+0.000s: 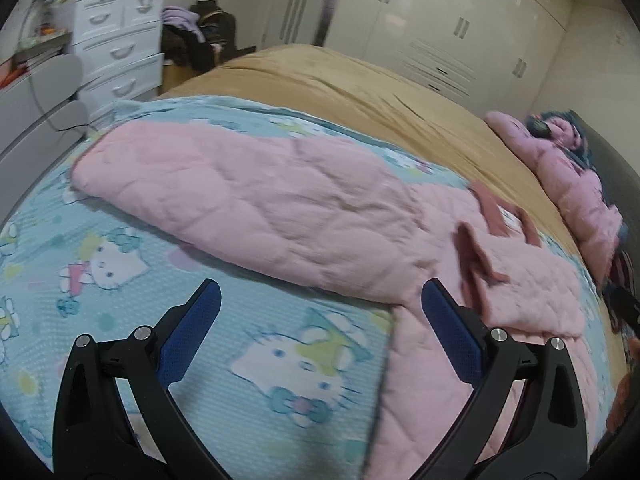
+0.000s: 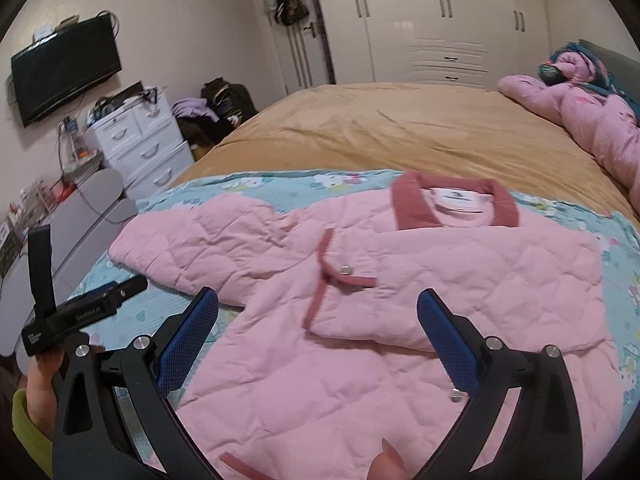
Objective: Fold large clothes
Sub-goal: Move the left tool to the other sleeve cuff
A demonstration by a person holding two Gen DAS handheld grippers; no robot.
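A pink quilted jacket (image 2: 360, 320) with a darker pink collar (image 2: 456, 204) lies flat on a light blue cartoon-cat blanket (image 2: 248, 184). Its right side is folded over the front; its left sleeve (image 1: 248, 196) stretches out to the left. My left gripper (image 1: 320, 304) is open and empty, hovering above the blanket just below that sleeve. It also shows in the right wrist view (image 2: 100, 300) at the left edge. My right gripper (image 2: 318, 312) is open and empty above the jacket's middle.
The blanket lies on a bed with a tan cover (image 2: 380, 128). A pink duvet (image 2: 592, 120) is bunched at the far right. White drawers (image 2: 144, 144), a wall TV (image 2: 64, 68) and wardrobes (image 2: 440, 20) stand beyond the bed.
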